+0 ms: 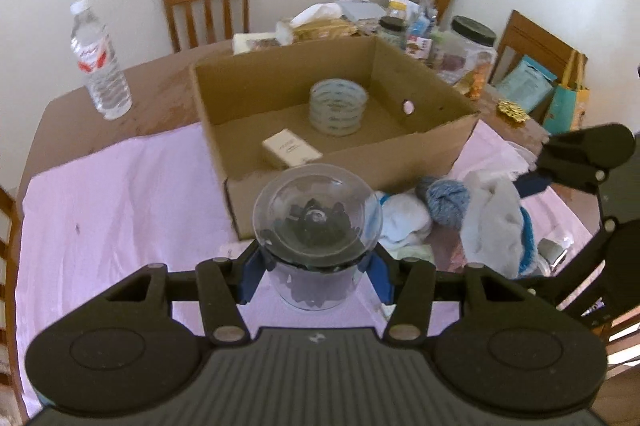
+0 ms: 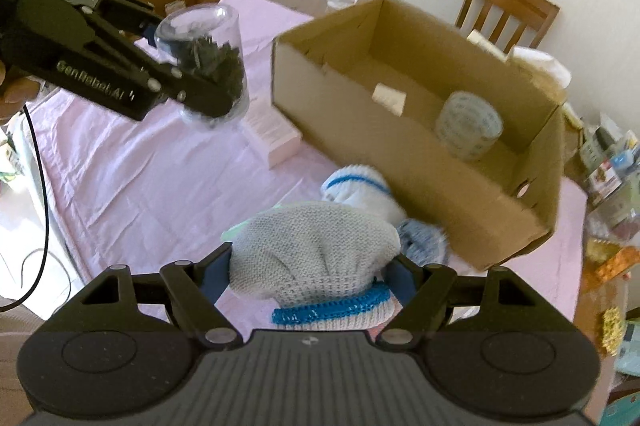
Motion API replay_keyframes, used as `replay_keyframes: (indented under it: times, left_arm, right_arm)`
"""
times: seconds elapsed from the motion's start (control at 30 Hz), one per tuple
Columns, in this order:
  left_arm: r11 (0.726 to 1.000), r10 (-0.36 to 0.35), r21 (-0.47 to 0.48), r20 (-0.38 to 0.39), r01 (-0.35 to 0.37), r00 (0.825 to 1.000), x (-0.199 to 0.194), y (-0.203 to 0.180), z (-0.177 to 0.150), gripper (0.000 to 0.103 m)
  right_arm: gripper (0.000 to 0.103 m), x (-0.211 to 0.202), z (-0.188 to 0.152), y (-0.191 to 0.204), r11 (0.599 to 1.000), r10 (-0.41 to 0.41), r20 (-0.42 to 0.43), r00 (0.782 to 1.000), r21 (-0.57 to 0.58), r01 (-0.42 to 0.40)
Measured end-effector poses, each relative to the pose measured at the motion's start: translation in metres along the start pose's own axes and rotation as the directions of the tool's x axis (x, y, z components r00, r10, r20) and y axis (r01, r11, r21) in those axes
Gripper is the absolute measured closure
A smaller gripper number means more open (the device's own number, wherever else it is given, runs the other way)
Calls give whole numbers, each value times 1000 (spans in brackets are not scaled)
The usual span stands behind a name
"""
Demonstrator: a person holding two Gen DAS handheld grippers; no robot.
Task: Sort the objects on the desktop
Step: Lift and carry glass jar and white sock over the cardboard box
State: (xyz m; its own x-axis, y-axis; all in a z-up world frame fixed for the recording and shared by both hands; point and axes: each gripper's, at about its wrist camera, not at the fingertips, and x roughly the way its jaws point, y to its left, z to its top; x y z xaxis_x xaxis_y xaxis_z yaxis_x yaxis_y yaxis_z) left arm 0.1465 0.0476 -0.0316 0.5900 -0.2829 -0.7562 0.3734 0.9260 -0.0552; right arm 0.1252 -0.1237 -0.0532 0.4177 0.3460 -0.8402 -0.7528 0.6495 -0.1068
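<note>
The left claw (image 1: 316, 262) grips a clear jar (image 1: 316, 222) just before the cardboard box (image 1: 332, 114); the right claw (image 2: 310, 276) clamps a knit glove (image 2: 316, 258) beside that box.

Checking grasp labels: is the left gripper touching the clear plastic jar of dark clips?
Touching. In the left wrist view the left gripper has its blue pads pressed on both sides of the clear plastic jar, lifted off the pink cloth.

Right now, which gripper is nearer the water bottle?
Left. The left gripper, holding the clear jar, is on the water bottle side of the cardboard box; the right gripper, clamping the knit sock, sits farther away.
</note>
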Motion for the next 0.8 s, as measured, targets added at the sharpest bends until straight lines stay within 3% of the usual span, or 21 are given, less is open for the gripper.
replay_keyframes:
  times: [0.4,0.8]
  left_arm:
    - [997,-28,78,84,21,996,11,-11,60,50]
    - [999,-1,49,73,-2,997,48,4,93,50]
  right_arm:
    - [21,-20,32,-39,998,-64,92,994,3,64]
    - [21,-13,61,-87,993,-120,135,984,29,117]
